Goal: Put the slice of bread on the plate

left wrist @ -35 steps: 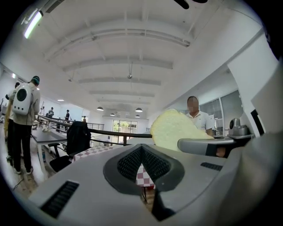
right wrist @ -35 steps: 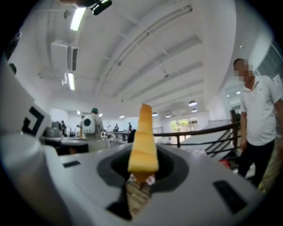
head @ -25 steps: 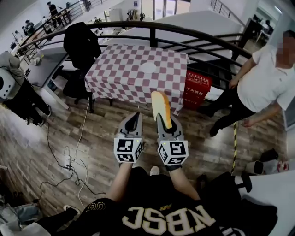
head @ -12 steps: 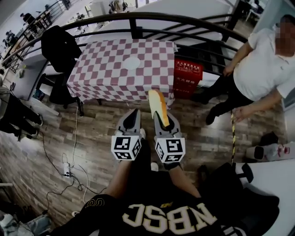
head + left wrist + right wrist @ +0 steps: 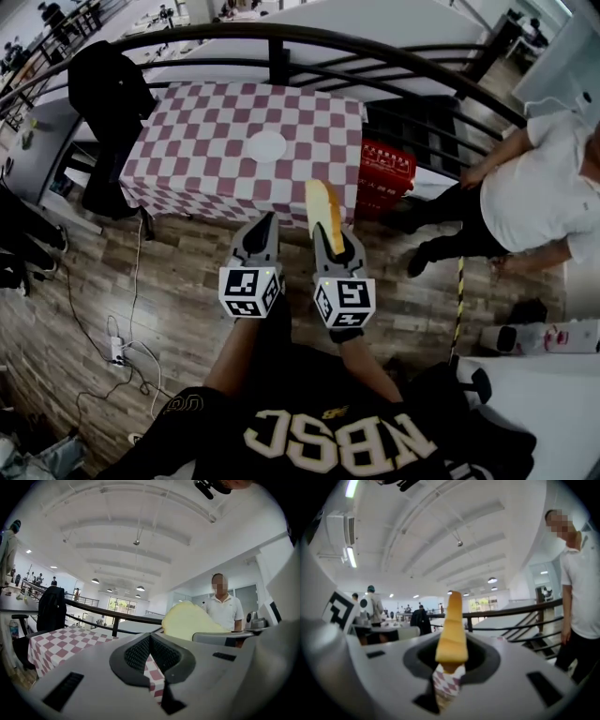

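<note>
The slice of bread (image 5: 324, 208) stands on edge, pinched low in the jaws of the right gripper (image 5: 331, 242), well apart from the plate (image 5: 267, 145) on the tabletop (image 5: 202, 127). The left gripper (image 5: 264, 228) is clenched on nothing. Held so low, the soft slice could bend and slip out.

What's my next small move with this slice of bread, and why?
Probably carry the right gripper forward towards the checked table. Its jaws are shut on the slice of bread, which stands on edge, while the plate lies well ahead on that table, with wooden floor between. Letting go now would likely drop the bread on the floor.
</note>
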Demonstrator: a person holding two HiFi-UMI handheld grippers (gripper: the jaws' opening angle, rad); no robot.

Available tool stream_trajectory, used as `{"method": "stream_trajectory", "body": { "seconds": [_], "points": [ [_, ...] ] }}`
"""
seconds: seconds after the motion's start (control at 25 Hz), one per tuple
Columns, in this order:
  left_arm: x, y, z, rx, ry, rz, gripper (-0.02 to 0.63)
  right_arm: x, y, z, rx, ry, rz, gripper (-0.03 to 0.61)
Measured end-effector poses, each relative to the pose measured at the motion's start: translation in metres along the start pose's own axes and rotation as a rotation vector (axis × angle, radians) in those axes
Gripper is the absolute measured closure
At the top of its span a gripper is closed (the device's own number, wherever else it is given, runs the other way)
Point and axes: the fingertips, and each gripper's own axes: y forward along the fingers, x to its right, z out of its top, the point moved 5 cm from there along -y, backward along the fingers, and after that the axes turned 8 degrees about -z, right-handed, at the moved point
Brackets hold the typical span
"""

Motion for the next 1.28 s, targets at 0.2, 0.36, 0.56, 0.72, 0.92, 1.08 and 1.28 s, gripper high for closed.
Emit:
{"method": "stream_trajectory", "body": {
  "seconds": [0.2,0.36,0.56,0.72,0.92,1.08,1.28],
  "points": [
    [-0.054,0.054,0.031,0.044,0.007,0.019,0.597,-0.014,0.078,0.031,0.033,-0.035,0.052,0.485],
    [-0.099,0.09,0.054,0.072,0.022,0.044,0.597,-0.019,0.139,0.046,0.041,-0.039,0.068,0.485],
    [-0.142,0.115,0.071,0.072,0.044,0.087,0.597,-0.02,0.194,0.054,0.024,-0.01,0.087,0.485],
    [-0.165,0.132,0.066,0.054,0.021,0.123,0.597,-0.014,0.224,0.053,0.012,-0.014,0.103,0.485],
    [-0.18,0.171,0.052,0.026,-0.006,0.139,0.597,0.004,0.272,0.047,-0.004,0.028,0.14,0.485],
    [-0.189,0.192,0.041,-0.014,-0.014,0.168,0.597,0.01,0.299,0.038,-0.035,0.062,0.187,0.485],
    [-0.199,0.219,0.029,-0.037,-0.026,0.188,0.597,0.018,0.329,0.027,-0.08,0.087,0.209,0.485]
  ]
}}
